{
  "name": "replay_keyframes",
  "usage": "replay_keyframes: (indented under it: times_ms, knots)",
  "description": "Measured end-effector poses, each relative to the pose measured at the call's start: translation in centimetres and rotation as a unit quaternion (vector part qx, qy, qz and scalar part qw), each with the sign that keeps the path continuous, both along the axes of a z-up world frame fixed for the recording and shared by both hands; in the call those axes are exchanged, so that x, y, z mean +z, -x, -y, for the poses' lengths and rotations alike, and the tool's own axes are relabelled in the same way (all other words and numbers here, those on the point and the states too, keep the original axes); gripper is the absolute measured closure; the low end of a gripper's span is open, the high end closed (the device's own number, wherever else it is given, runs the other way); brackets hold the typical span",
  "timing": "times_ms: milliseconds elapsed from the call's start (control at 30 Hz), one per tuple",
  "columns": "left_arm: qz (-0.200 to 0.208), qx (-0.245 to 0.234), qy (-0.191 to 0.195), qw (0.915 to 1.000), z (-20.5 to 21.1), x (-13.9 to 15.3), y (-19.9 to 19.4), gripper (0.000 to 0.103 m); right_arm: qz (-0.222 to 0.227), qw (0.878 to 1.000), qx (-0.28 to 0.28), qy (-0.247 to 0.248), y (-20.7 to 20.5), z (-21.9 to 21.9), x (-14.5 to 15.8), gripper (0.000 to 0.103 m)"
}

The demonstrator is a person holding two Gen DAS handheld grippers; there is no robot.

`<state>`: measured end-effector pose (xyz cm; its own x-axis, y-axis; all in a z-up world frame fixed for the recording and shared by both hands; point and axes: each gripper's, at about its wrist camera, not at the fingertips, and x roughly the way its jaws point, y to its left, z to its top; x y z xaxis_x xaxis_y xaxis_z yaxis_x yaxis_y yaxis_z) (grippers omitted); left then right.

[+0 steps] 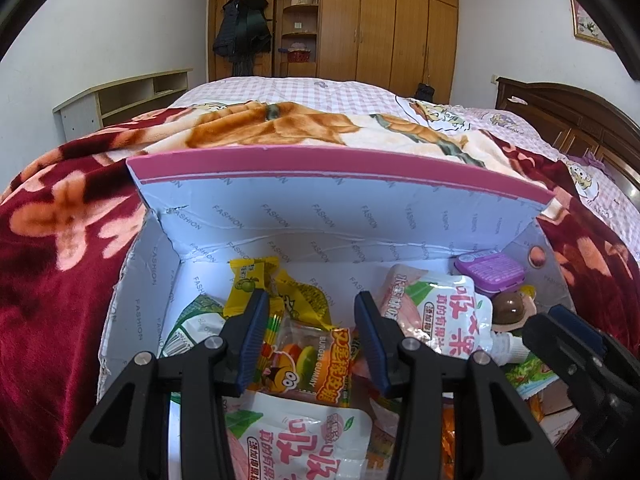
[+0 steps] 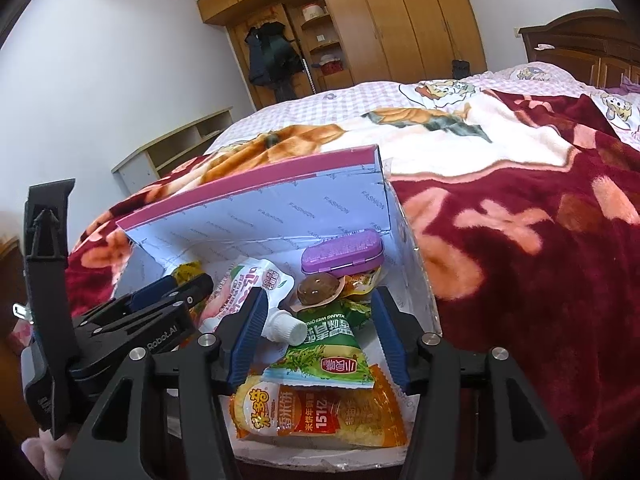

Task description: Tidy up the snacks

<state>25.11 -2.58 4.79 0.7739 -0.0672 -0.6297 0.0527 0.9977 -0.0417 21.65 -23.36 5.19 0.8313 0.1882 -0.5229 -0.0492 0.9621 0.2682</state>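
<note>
An open pink-rimmed box (image 1: 340, 216) with a white lining sits on the bed and holds several snack packets. My left gripper (image 1: 312, 332) is open, its fingers hanging just above a burger gummy packet (image 1: 308, 364), with a white-pink jelly pouch (image 1: 444, 316) to its right. My right gripper (image 2: 320, 328) is open over a green packet (image 2: 328, 344) and an orange rice-cracker packet (image 2: 316, 412). A purple case (image 2: 342, 252) and a brown egg snack (image 2: 318, 286) lie at the box's far right corner. Each gripper shows in the other's view: the right one (image 1: 576, 344), the left one (image 2: 168, 300).
The box lid (image 2: 256, 208) stands upright at the back. A red floral blanket (image 2: 520, 260) surrounds the box on the bed. A wooden wardrobe (image 1: 384, 20) and low shelf (image 1: 120, 100) stand beyond the bed.
</note>
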Motion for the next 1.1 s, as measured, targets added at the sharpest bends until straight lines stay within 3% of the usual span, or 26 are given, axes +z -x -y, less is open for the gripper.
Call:
replay_keyframes:
  times_ms: [300,433,667,1100]
  knots:
    - [0.01,0.011,0.019,0.9997,-0.6,1.0,0.9,0.05,0.01,1.0,0.008,0.016,1.3,-0.7,0.5,0.046]
    - [0.019,0.017,0.021,0.9995,-0.9,1.7,1.8,0.048,0.014,1.0,0.011,0.017,2.0,-1.0,0.8,0.039]
    - [0.045,0.024,0.012,0.9986,-1.3,3.0,4.7,0.039,0.019,1.0,0.019,0.012,3.7,-2.1,1.2,0.039]
    - [0.045,0.03,0.008,0.9985,-2.1,3.8,10.1,0.038,0.024,0.999,0.021,0.006,7.7,-3.4,1.6,0.038]
